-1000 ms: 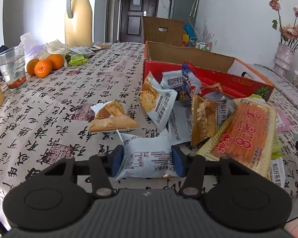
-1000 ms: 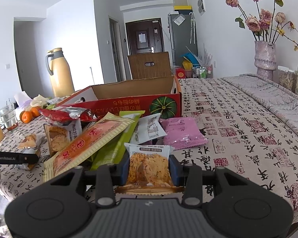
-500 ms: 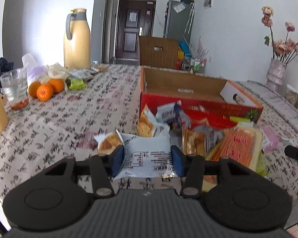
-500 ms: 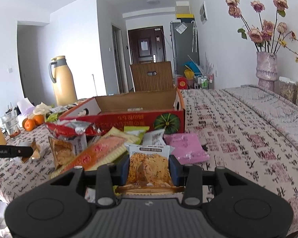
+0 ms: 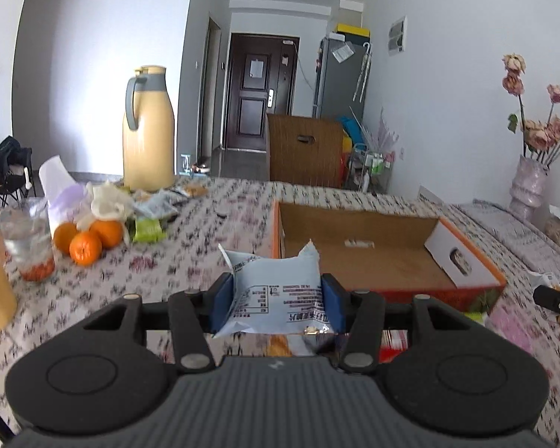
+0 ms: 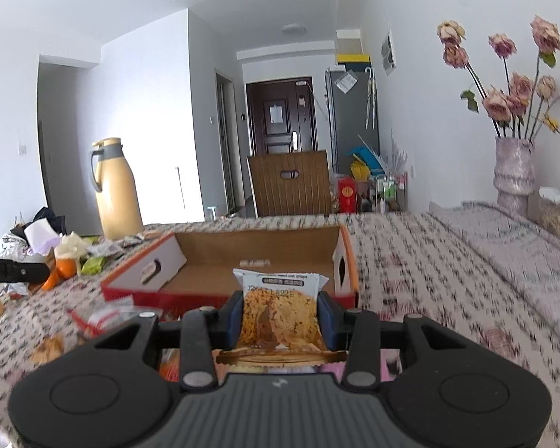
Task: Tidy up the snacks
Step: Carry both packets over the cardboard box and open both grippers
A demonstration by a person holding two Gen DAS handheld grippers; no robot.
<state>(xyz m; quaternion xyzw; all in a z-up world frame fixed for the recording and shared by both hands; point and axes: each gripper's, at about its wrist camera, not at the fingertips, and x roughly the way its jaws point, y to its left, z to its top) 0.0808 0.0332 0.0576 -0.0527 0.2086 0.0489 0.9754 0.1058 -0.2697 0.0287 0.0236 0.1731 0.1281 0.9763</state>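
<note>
The left tongs (image 5: 276, 308) are clamped on a pale blue snack packet (image 5: 278, 289), its blue pads (image 5: 221, 300) pressing both sides, and the packet is held clear of the bench (image 5: 149, 272). Just ahead of these tongs and slightly to their right sits the open cardboard box (image 5: 373, 257) with red outer walls; apart from a small pale item at its far wall, its brown floor shows bare. Well off to their left lie three oranges (image 5: 87, 239), a glass (image 5: 28, 239) and a tall yellow thermos jug (image 5: 149, 130). The right tongs (image 6: 280, 323) grip an orange-printed noodle snack packet (image 6: 278, 317) between their pads, also lifted off the bench, with the same box (image 6: 257, 257) directly ahead. More snack packets (image 6: 104, 315) lie on the patterned cloth to the left of the right tongs, and a vase of dried roses (image 6: 513, 171) stands far to their right.
</note>
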